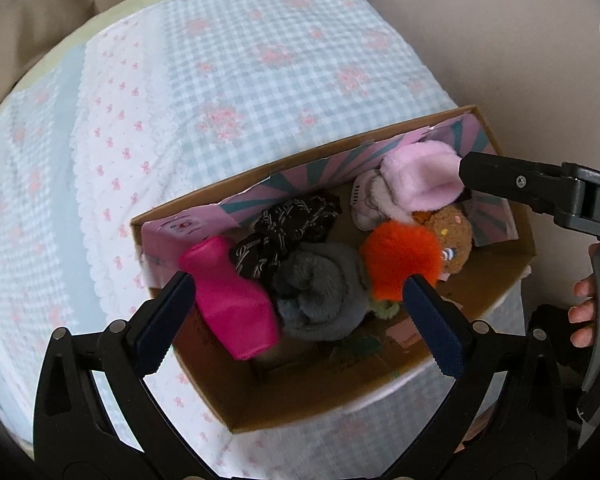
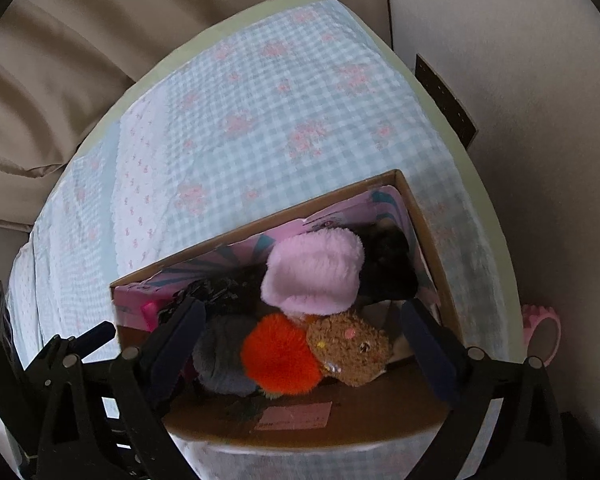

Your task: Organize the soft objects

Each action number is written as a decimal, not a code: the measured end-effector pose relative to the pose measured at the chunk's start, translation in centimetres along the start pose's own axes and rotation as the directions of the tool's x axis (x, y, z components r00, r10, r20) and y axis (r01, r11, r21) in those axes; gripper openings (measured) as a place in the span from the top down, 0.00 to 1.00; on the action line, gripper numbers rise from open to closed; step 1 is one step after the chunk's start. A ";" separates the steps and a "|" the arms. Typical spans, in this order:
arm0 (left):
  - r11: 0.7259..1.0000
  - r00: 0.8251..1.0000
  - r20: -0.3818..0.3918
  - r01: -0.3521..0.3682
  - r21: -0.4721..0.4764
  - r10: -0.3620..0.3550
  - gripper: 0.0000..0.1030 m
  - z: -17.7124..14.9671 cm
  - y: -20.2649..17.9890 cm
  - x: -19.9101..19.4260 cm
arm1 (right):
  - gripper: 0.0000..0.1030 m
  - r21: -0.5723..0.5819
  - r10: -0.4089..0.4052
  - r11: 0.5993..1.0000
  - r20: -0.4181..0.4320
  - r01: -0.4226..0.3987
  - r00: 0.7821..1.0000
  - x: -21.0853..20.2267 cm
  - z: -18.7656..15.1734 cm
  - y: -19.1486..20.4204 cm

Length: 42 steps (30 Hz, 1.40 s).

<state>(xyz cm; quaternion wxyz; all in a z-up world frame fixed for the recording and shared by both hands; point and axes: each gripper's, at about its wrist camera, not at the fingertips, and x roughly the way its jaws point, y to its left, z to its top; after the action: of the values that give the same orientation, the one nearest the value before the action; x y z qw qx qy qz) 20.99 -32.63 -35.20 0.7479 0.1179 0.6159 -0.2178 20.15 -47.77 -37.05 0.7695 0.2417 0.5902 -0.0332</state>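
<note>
An open cardboard box (image 1: 300,159) (image 2: 260,227) with pink and teal lining holds a pile of soft things. These are a grey plush (image 1: 320,296), an orange pompom (image 1: 400,256) (image 2: 280,356), a brown plush (image 1: 452,236) (image 2: 352,348), black patterned fabric (image 1: 292,224) and a pale pink fluffy piece (image 1: 420,176) (image 2: 312,272). My left gripper (image 1: 300,300) hangs open over the box. A magenta piece (image 1: 228,300), slightly blurred, lies against its left finger. My right gripper (image 2: 304,320) is open above the pompom and brown plush, with nothing pinched. In the left wrist view one of its fingers (image 1: 496,178) touches the pink fluffy piece.
The box stands near the front edge of a table covered by a blue checked cloth (image 1: 240,80) with pink flowers. Beige curtains (image 2: 80,80) hang behind and a wall stands to the right. A pink object (image 2: 542,332) sits low at the right. A person's fingers (image 1: 584,304) hold the right gripper's handle.
</note>
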 end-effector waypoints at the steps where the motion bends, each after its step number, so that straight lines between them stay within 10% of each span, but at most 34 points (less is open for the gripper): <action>1: 1.000 1.000 0.010 0.002 0.000 -0.002 0.00 -0.2 0.0 -0.4 | 0.06 -0.004 -0.002 1.000 0.006 0.002 1.000 -0.4 -0.2 0.2; 18: 0.993 0.956 0.293 0.002 -0.116 0.032 0.00 -7.0 4.7 -19.2 | 0.06 -0.215 -0.002 0.975 0.269 0.062 0.963 -16.5 -6.0 11.4; 30: 0.961 0.811 0.550 -0.051 -0.273 0.200 0.00 -16.9 13.3 -34.9 | 0.06 -0.388 0.086 0.914 0.477 0.121 0.874 -26.3 -15.0 23.7; 42: 0.937 0.692 0.651 -0.112 -0.331 0.312 0.00 -23.0 17.1 -41.4 | 0.06 -0.372 0.093 0.912 0.597 0.172 0.796 -28.7 -19.9 28.0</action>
<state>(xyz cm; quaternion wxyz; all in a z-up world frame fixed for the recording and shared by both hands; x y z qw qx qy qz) 2.95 0.06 -1.42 0.9526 -0.0027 0.2955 -0.0728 3.17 -21.64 -4.89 0.9490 0.0399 0.3128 -0.0009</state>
